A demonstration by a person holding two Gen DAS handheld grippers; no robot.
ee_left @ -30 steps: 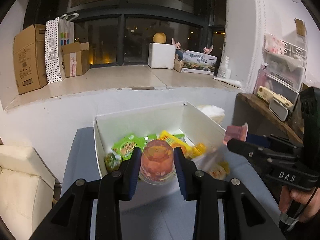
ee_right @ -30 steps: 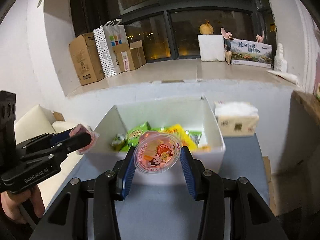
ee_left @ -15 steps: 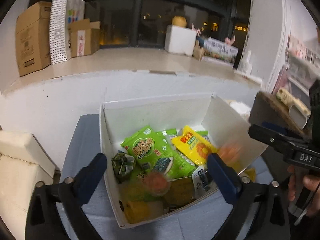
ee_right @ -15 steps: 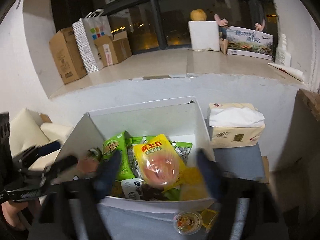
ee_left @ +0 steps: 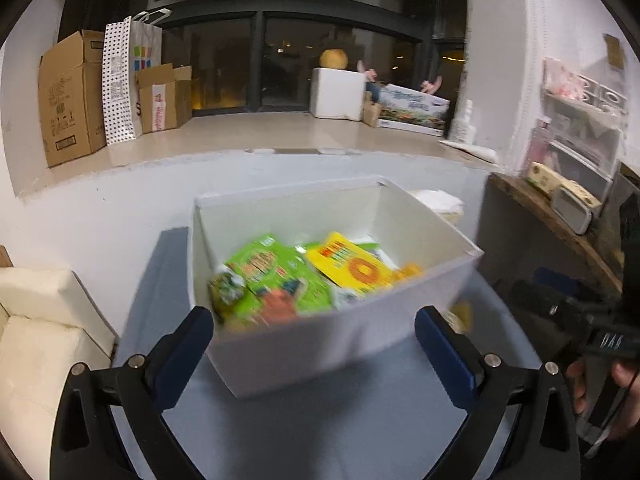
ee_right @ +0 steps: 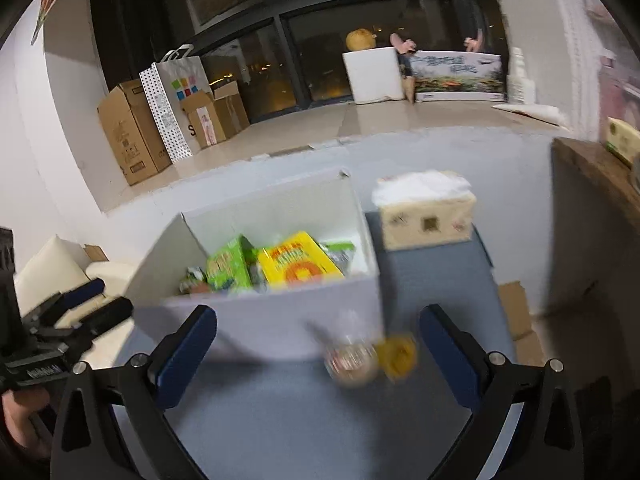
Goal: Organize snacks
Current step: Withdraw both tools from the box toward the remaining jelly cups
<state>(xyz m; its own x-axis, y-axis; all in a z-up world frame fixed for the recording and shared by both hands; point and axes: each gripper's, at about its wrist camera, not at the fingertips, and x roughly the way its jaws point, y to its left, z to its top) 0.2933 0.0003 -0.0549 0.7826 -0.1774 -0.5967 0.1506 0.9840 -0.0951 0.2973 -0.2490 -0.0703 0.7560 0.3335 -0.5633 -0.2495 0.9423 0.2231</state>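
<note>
A white open box (ee_left: 320, 340) stands on the blue-grey table (ee_left: 320, 432) and holds green packs (ee_left: 272, 268), a yellow pack (ee_left: 352, 268) and an orange jelly cup (ee_left: 280, 304). My left gripper (ee_left: 314, 354) is open and empty just before the box's near wall. My right gripper (ee_right: 318, 354) is open and empty before the box (ee_right: 272, 324). A clear jelly cup (ee_right: 352, 360) and a yellow jelly cup (ee_right: 398, 354) lie on the table (ee_right: 300, 420) between its fingers, at the box's right corner.
A tissue pack (ee_right: 426, 212) stands right of the box. A cream sofa (ee_left: 36, 320) is at the left. A wooden shelf (ee_left: 560, 232) is at the right. Cardboard boxes (ee_left: 72, 96) and a paper bag stand on the window ledge behind.
Both grippers opened and let their jelly cups fall into the box, then drew back and down from it. The views are motion-blurred now.
</note>
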